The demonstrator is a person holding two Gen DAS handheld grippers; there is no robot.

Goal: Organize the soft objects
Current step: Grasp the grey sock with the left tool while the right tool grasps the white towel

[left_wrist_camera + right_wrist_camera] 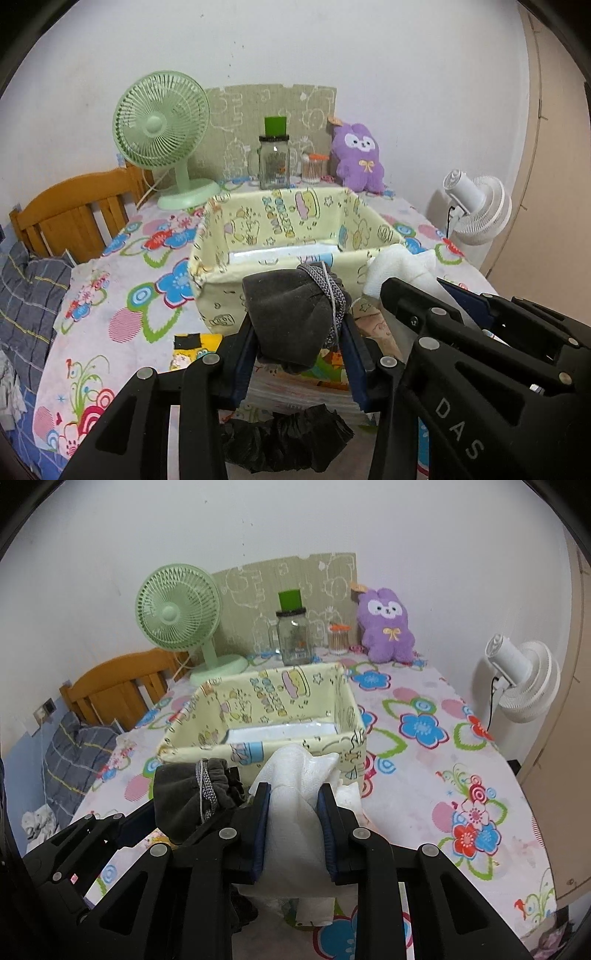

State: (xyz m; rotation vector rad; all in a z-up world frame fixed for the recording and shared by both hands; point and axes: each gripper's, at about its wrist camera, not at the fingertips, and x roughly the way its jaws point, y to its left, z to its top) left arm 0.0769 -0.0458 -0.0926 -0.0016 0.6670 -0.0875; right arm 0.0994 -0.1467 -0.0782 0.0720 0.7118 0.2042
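My left gripper [297, 325] is shut on a dark grey drawstring pouch [291, 314], held just in front of the near wall of a pale yellow fabric basket [218, 236]. My right gripper [293, 794] is shut on a white soft cloth [295, 775], held beside the left one before the same basket [184, 723]. The pouch also shows in the right wrist view [192, 794], and the white cloth in the left wrist view [399, 266]. The basket holds a flat white sheet on its bottom. A black crumpled cloth [288, 439] lies on the table below the left gripper.
At the table's back stand a green desk fan [162, 129], a glass jar with a green card [275, 162], a cotton swab tub [314, 168] and a purple plush toy [356, 155]. A white fan [476, 206] stands right of the table. A wooden chair [70, 214] stands at left.
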